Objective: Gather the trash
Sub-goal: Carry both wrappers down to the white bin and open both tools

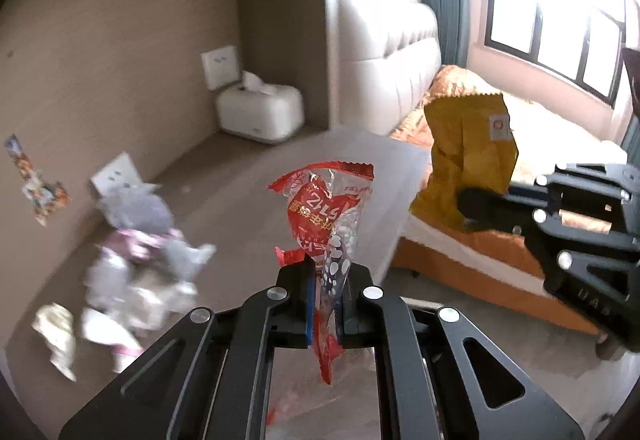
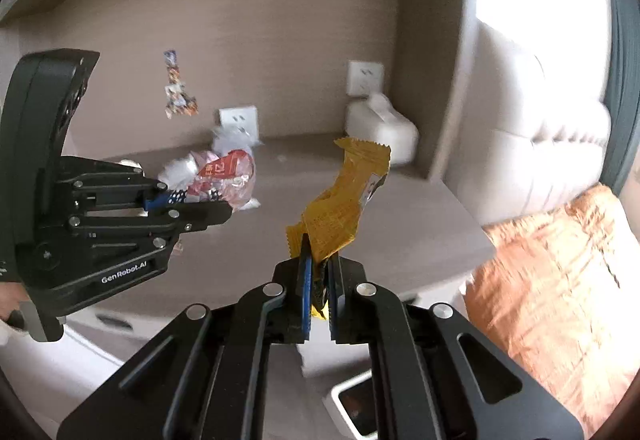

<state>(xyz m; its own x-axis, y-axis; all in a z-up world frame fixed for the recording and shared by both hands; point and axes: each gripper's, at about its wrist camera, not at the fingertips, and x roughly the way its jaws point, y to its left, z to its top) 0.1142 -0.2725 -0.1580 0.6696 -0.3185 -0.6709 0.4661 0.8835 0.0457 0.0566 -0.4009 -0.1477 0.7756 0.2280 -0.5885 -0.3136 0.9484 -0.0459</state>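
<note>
The left tongs (image 1: pixel 326 280) pinch a red wrapper (image 1: pixel 320 216), and the right tongs (image 2: pixel 318 276) pinch a yellow wrapper (image 2: pixel 340 200). Both wrappers are held up above the tabletop (image 1: pixel 248 176). More crumpled trash (image 1: pixel 136 260) lies there. Next, I think, both wrappers need dropping into a bin; the white bin (image 2: pixel 340 400) below looks right.

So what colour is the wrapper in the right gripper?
Mustard yellow wrapper, clearest in the right wrist view.
</note>
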